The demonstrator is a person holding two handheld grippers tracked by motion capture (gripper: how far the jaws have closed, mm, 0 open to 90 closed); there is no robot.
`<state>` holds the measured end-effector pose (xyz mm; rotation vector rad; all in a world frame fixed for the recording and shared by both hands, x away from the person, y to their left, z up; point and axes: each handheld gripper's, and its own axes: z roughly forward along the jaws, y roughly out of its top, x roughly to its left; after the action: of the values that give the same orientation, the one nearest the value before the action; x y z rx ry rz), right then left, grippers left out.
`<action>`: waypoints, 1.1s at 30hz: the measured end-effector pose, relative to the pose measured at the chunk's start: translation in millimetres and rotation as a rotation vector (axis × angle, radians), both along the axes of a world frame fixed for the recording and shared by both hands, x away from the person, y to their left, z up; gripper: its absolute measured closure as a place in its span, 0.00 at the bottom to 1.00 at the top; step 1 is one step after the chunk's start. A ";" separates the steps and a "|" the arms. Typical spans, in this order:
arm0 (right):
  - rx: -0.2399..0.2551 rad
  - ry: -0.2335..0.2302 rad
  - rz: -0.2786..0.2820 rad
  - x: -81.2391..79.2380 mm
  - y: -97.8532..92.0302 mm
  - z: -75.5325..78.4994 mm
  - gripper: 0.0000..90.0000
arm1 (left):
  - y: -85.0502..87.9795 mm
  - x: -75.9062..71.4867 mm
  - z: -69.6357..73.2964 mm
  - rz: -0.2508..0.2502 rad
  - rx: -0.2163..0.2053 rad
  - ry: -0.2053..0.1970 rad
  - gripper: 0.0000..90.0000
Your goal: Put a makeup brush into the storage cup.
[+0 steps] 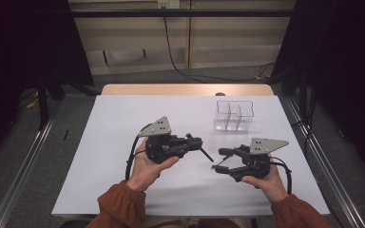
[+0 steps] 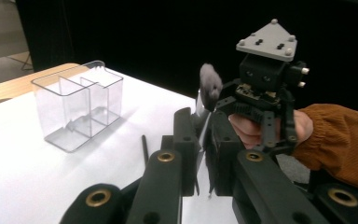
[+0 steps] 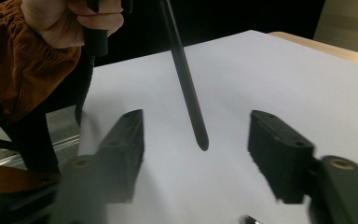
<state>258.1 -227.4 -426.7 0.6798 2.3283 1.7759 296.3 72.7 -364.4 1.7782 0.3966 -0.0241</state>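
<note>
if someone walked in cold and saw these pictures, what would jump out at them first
Probably the two hand-held grippers meeting over the middle of the white table: the left gripper is shut on a thin black pen that points toward the open right gripper. In the right gripper view, that pen's tip hangs between the spread jaws. Next would be the clear divided container standing empty at the table's far right.

floor: grey carpet (image 1: pixel 19 142) | back wall: beige panels (image 1: pixel 228 38) | sides: black curtains (image 1: pixel 24 42)

Lab-like recording booth: black curtains (image 1: pixel 24 42), white-covered table (image 1: pixel 123 114), floor rails (image 1: pixel 19 175), wall-socket cable (image 1: pixel 171 47).
</note>
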 end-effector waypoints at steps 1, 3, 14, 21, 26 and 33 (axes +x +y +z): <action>-0.005 -0.007 -0.008 -0.7 0.1 0.5 0.34 | 2.8 0.8 0.9 0.012 0.007 -0.002 0.93; -0.001 -0.006 -0.009 -0.9 0.4 0.4 0.27 | 5.3 1.4 1.8 0.021 0.009 -0.001 0.93; 0.037 -0.004 -0.028 -1.7 -3.1 3.3 0.04 | 17.0 3.3 6.8 0.040 0.018 -0.003 0.93; 0.027 -0.018 -0.050 -2.6 -5.3 4.0 0.03 | 29.4 5.6 12.2 0.048 0.059 0.004 0.93; 0.013 -0.017 -0.055 -2.2 -3.9 3.0 0.03 | 35.7 8.9 16.2 0.058 0.101 0.015 0.93; 0.001 -0.016 -0.061 -2.0 -2.2 2.9 0.03 | 34.1 10.8 18.0 0.042 0.149 0.028 0.93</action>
<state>256.1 -229.5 -423.8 0.7268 2.2710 1.7503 307.2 106.8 -346.4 1.9179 0.4661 0.0105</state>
